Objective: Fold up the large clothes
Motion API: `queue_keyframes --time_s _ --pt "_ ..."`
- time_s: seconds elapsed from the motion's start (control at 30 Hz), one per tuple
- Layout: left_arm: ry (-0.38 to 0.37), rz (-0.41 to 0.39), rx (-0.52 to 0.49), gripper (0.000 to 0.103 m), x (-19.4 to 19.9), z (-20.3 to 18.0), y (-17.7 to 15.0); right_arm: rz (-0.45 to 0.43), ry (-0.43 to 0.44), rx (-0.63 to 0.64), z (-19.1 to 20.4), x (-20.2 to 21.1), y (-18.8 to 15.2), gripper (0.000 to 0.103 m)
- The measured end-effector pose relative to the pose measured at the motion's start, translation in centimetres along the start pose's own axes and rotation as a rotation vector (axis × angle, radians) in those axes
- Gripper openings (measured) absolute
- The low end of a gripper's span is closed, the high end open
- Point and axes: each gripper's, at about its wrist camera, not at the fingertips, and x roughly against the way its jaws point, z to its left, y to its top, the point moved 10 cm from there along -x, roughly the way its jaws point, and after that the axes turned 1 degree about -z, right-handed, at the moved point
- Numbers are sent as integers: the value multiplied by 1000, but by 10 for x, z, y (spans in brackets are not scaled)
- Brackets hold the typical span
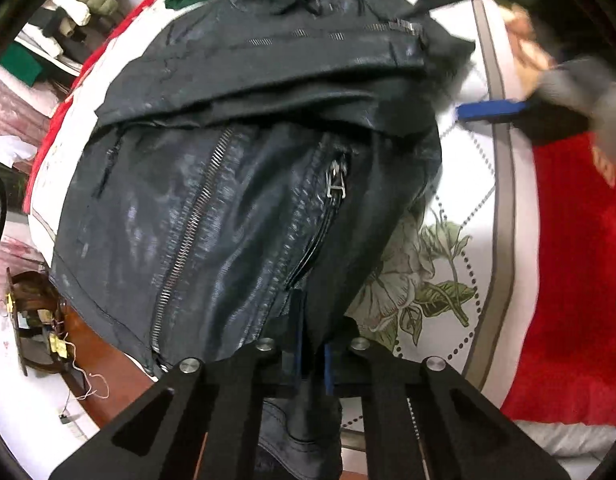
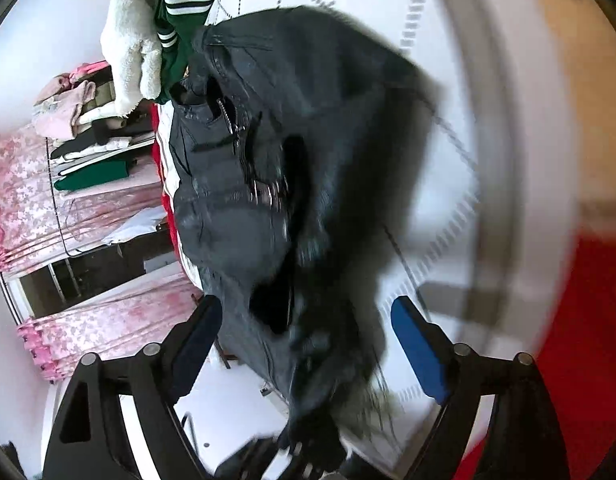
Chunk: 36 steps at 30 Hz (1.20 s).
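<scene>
A dark navy leather jacket point(image 1: 243, 184) with metal zippers lies on a white floral bedspread point(image 1: 440, 272), its upper part folded over. My left gripper point(image 1: 314, 360) is shut on the jacket's near edge, with dark fabric pinched between its blue pads. In the right wrist view the jacket point(image 2: 275, 184) is motion-blurred. My right gripper point(image 2: 308, 344) is open, its blue-padded fingers point(image 2: 418, 344) spread wide above the jacket and holding nothing. The right gripper also shows, blurred, at the right edge of the left wrist view point(image 1: 492, 110).
A red cloth point(image 1: 580, 280) lies at the right of the bed. A green striped garment point(image 2: 183, 12) and a white fluffy item point(image 2: 127, 40) lie beyond the jacket. Stacked folded clothes point(image 2: 87, 128) and pink curtains point(image 2: 47, 200) are to the left. A wooden stand point(image 1: 31, 320) is beside the bed.
</scene>
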Motion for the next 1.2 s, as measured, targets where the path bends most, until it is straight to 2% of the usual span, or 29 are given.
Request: queue_keyframes --time_s 0.07,0.1,0.13,0.2,0.27,0.37,0.5,0.63,0.77,0.87,0.97,1.03,1.07,1.1,1.17,1.2 --pt "-9 -28 3 4 10 7 0 10 19 -15 5 -13 8 86" --pt "-13 -40 3 4 13 13 1 5 38 -30 9 -19 13 64" --pt "-14 -50 3 4 17 19 3 -7 28 -59 12 -26 19 49" --pt "-22 -72 4 3 26 25 8 -25 -1 -91 17 -29 22 29" --pt "-33 -95 7 3 35 39 15 -68 -20 -117 35 -25 20 23" --pt "-52 -123 24 3 50 63 22 -111 -58 -71 79 -13 13 20" --pt "-95 -133 55 3 69 92 31 -141 -144 4 148 -17 5 19" --pt "-145 -117 111 4 68 143 42 -145 -284 84 222 -53 5 19" --pt "-157 -90 175 6 49 202 44 -129 -405 116 277 -117 12 19" --pt "-186 -52 250 9 17 253 48 -123 -470 120 305 -170 20 19" --pt "-210 -20 328 11 -21 301 49 -127 -522 110 315 -223 31 19" --pt "-262 32 396 15 -42 327 44 -118 -545 83 316 -260 42 25" --pt "-303 52 450 20 -49 340 39 -94 -559 84 316 -281 48 36" --pt "-342 57 515 25 -53 356 33 -78 -555 76 314 -292 50 53" --pt "-355 58 575 32 -54 374 21 -34 -480 37 319 -318 55 71" --pt "-337 59 594 40 -53 384 14 -21 -436 38 325 -322 54 72"
